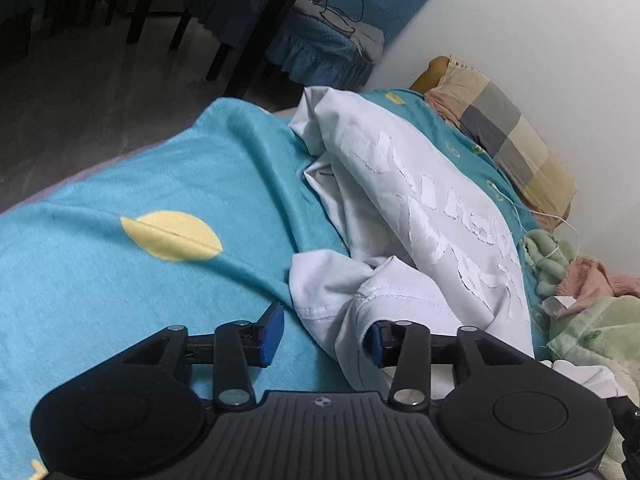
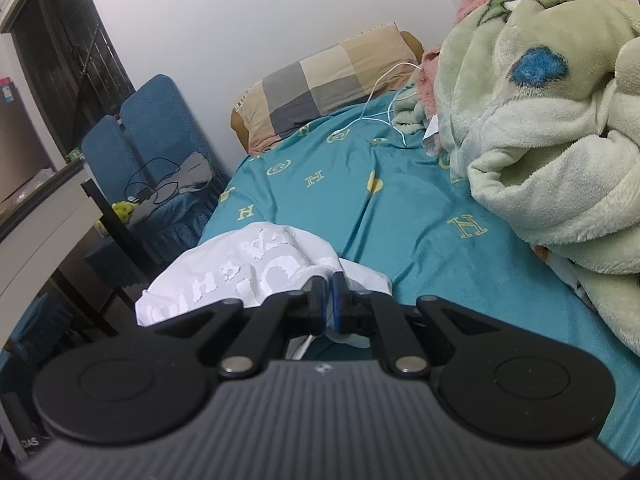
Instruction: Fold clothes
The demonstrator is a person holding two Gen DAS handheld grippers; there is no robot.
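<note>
A white T-shirt (image 1: 420,208) with raised white lettering is seen lying on the bed (image 1: 132,184), along the bed's outer edge on the side of the dark floor, on the teal sheet. It is partly doubled over lengthwise: one long panel is laid across the rest, while a sleeve and the ribbed collar are bunched loosely at the near end. No neat rectangle has been formed yet, so the fold is judged to be at an early or middle stage.

The left tool (image 1: 324,336) is held with its jaws standing apart; a fold of the collar end is draped between them, but the blue pads (image 1: 272,332) are not seen pressing on it. The right tool (image 2: 329,300) is clamped closed on a hem of the same shirt, the cloth being pinched between its pads.

What is left, by the look of it: the bunched end is to be smoothed, the sleeve tucked in, and the shirt folded crosswise. The plush blanket (image 2: 540,120) heaped toward the bed's far edge is untouched.
</note>
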